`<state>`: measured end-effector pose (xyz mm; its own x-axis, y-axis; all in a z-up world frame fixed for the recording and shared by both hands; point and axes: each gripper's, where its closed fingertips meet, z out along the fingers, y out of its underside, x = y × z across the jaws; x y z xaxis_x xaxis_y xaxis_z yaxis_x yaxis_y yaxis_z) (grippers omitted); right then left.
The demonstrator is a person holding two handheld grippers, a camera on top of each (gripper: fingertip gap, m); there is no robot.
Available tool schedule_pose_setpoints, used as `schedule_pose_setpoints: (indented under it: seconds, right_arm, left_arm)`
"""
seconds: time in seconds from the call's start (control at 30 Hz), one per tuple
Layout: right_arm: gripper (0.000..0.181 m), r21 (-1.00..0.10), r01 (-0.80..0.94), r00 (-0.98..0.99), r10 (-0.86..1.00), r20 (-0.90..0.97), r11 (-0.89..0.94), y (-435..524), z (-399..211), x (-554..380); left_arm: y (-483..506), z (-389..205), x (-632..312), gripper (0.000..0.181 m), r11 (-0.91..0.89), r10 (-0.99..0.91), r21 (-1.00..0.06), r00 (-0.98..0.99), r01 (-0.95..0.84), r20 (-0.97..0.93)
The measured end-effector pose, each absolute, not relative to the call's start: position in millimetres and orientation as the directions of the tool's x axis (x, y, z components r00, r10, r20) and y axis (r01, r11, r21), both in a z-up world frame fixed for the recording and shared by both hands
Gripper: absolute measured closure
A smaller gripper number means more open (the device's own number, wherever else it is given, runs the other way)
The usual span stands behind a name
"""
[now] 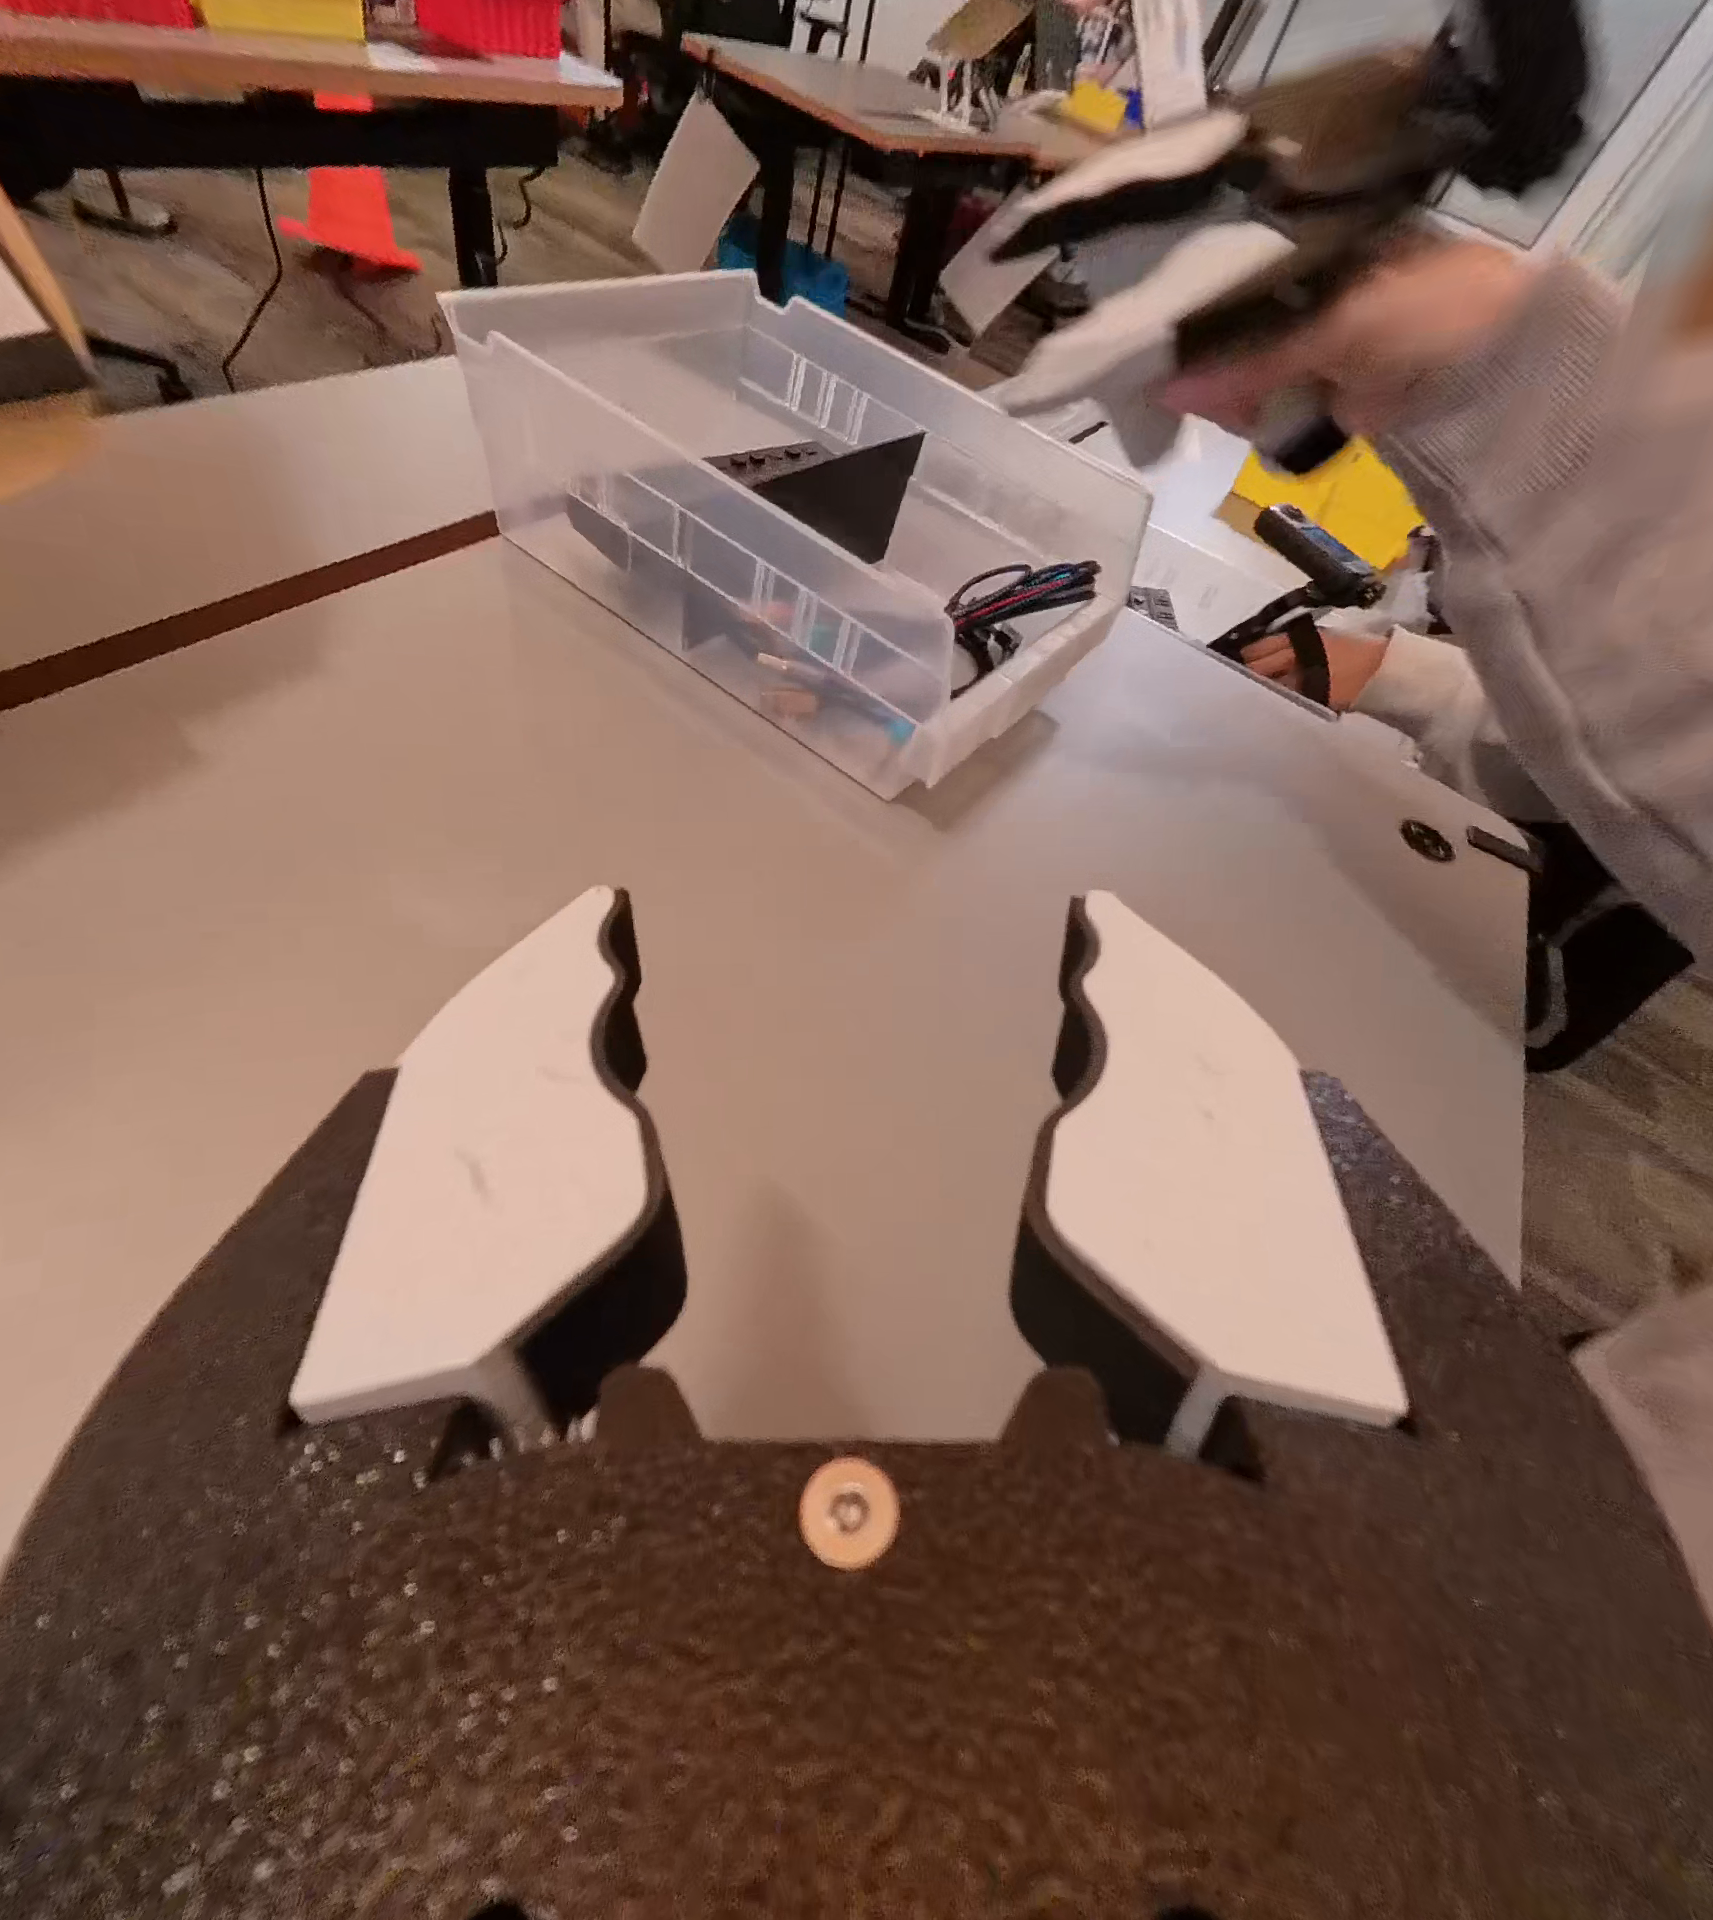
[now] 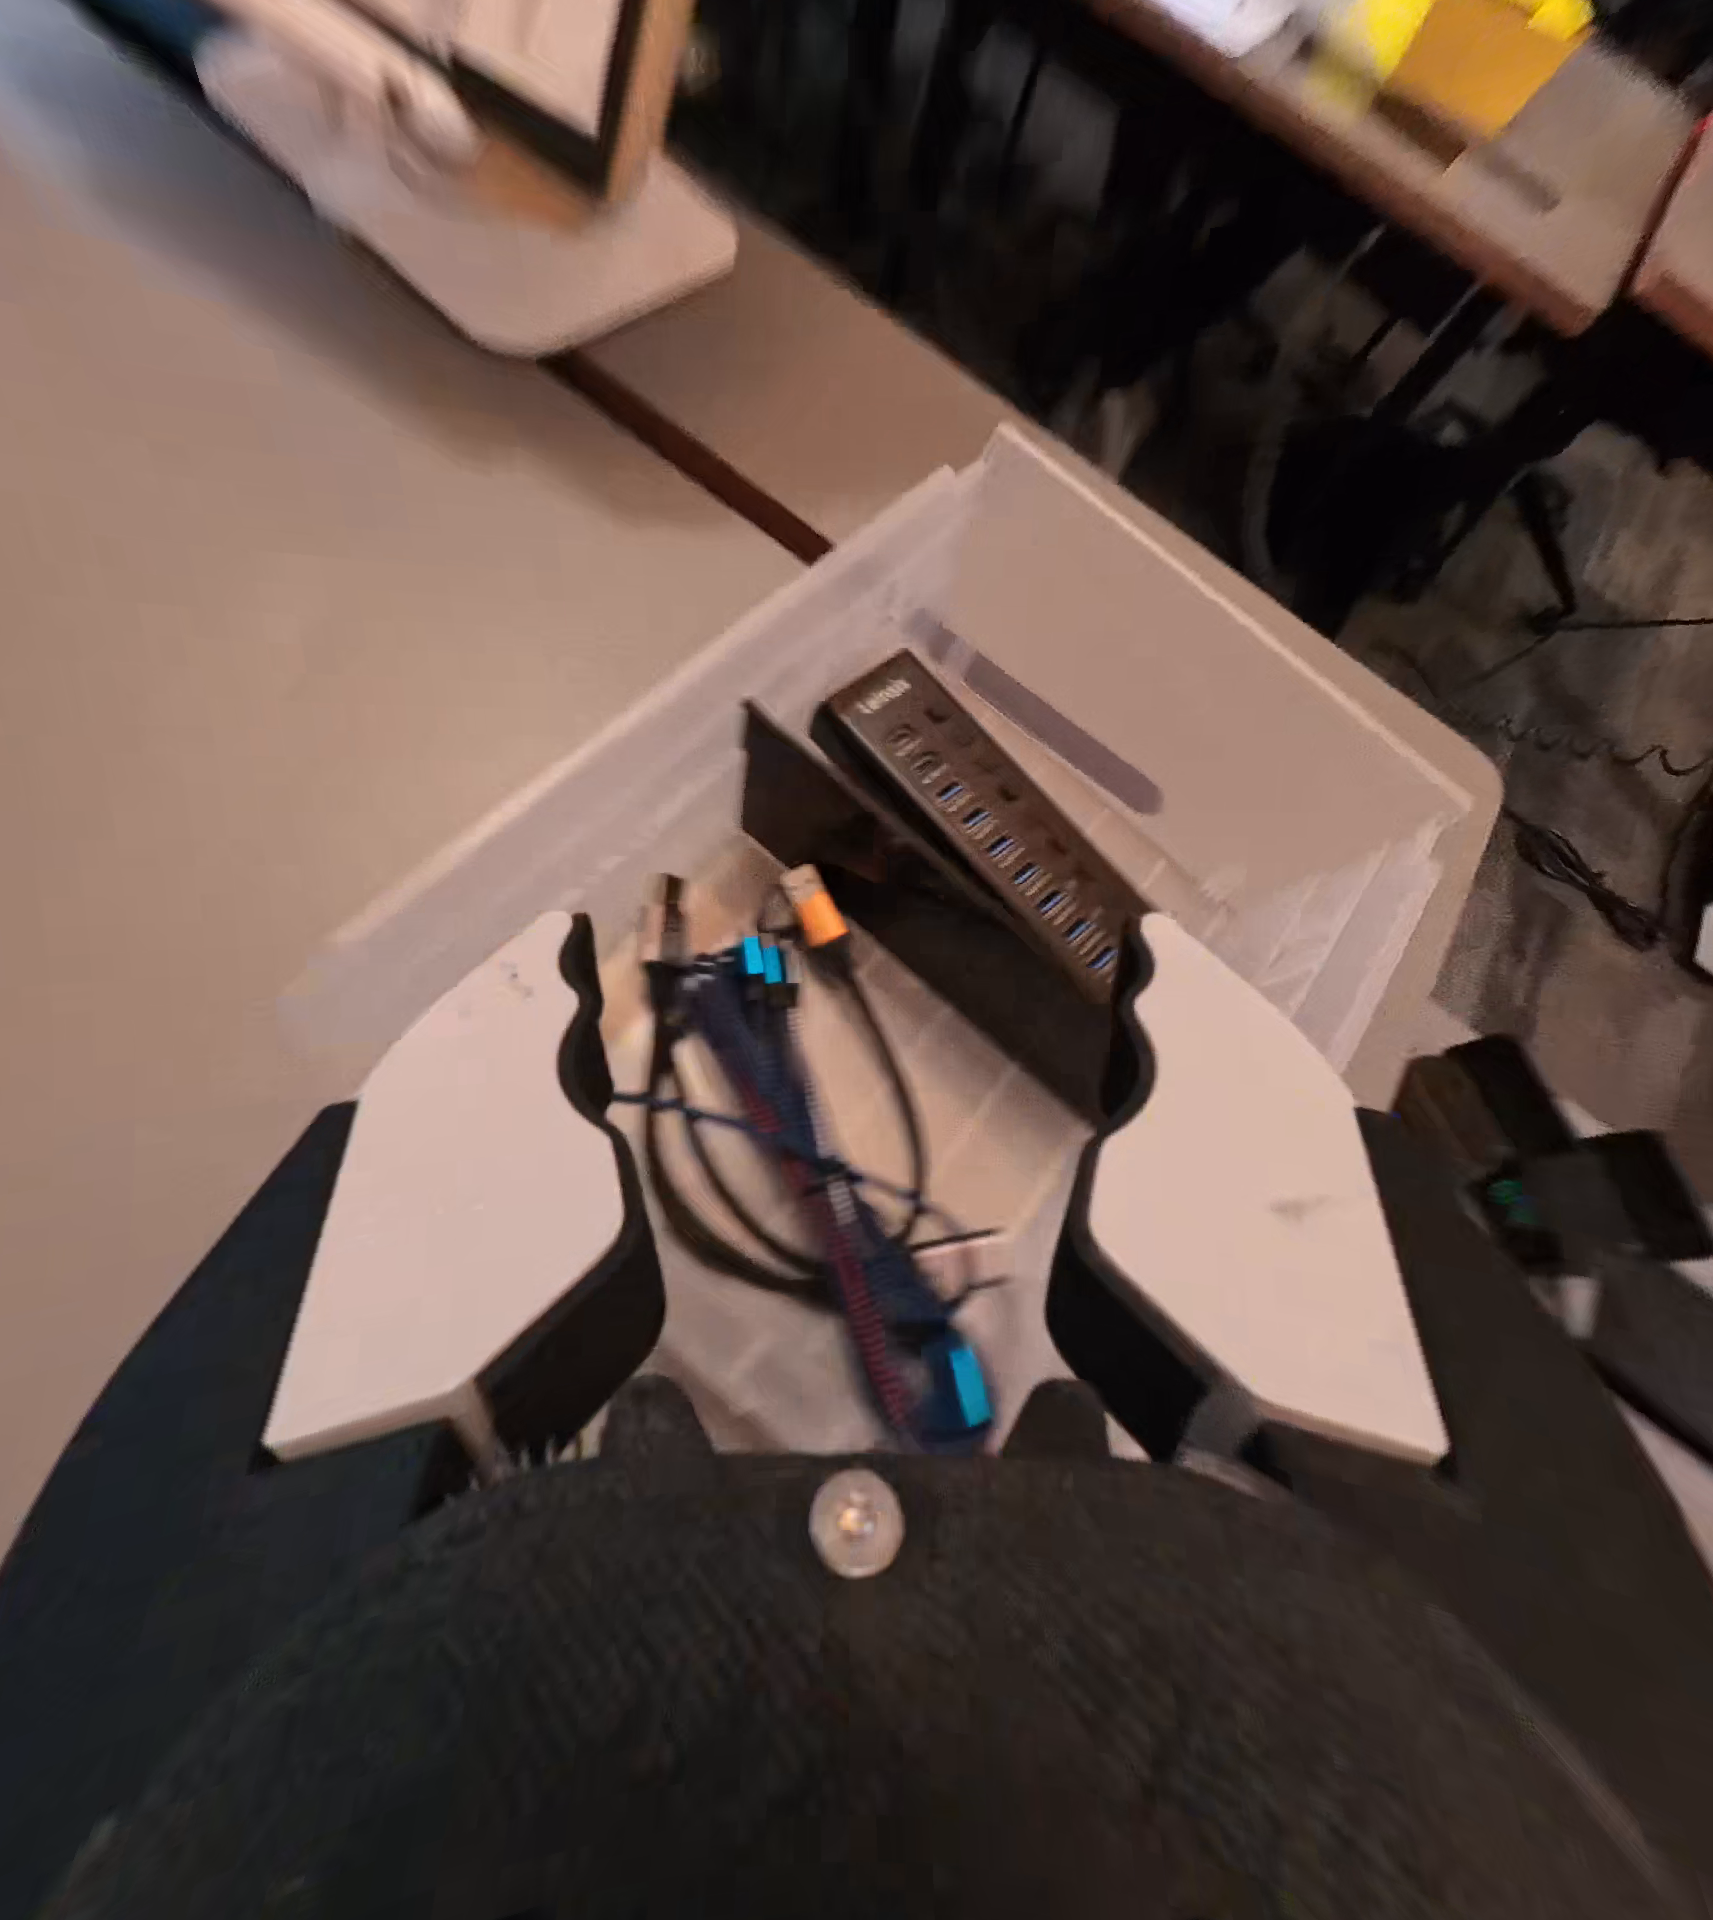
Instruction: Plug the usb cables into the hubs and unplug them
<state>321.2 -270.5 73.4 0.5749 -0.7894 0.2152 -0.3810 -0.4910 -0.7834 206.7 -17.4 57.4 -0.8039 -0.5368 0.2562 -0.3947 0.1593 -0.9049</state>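
Observation:
A clear plastic bin [image 1: 1028, 540] stands on the grey table; it also shows in the right wrist view [image 2: 1195, 665]. Inside it a black USB hub [image 2: 977, 821] with a row of blue ports leans on a black wedge stand [image 2: 810, 800]. A bundle of USB cables [image 2: 779, 1101] with blue and orange plugs lies at the bin's near end, and shows in the left wrist view [image 1: 1018, 592]. My left gripper [image 1: 852, 914] is open and empty over bare table, short of the bin. My right gripper [image 2: 857, 945] is open and empty above the cables; it appears blurred in the left wrist view [image 1: 1122, 281].
A person's sleeve [image 1: 1579, 582] and another hand with a black device [image 1: 1319, 592] are at the right by the table edge. A white rounded base [image 2: 561, 260] sits on the table beyond a dark seam [image 1: 239, 613]. An orange cone [image 1: 348, 218] and other desks stand behind.

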Motion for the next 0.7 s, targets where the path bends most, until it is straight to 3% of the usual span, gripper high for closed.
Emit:
schedule_pose_setpoints:
  seconds: [0.1,0.23,0.47,0.57,0.63,0.7]
  right_arm:
    - [0.09,-0.856,-0.417,0.468,-0.88,0.085,-0.304,-271,58,259]
    - [0.085,-0.837,-0.506,0.391,-0.921,-0.008,-0.208,-270,19,185]
    - [0.087,-0.835,-0.549,0.3,-0.942,-0.153,-0.039,-266,0,124]
    - [0.088,-0.828,-0.561,0.269,-0.946,-0.184,0.002,-271,3,116]
    - [0.089,-0.823,-0.568,0.273,-0.943,-0.193,0.004,-274,5,112]
    - [0.09,-0.823,-0.568,0.261,-0.946,-0.194,0.012,-279,7,109]
  left_arm:
    - [-65,53,230,0.104,0.159,-0.579,-0.87,-0.758,-0.467,0.301]
    - [-135,41,256,0.101,0.184,-0.628,-0.805,-0.697,-0.563,0.345]
    - [-206,-12,313,0.106,0.313,-0.802,-0.702,-0.574,-0.639,0.165]
    - [-203,-34,333,0.123,0.371,-0.843,-0.678,-0.536,-0.635,0.04]
    - [-203,-37,340,0.148,0.371,-0.843,-0.697,-0.538,-0.614,0.025]
    - [-190,-36,350,0.161,0.392,-0.854,-0.71,-0.519,-0.585,-0.044]
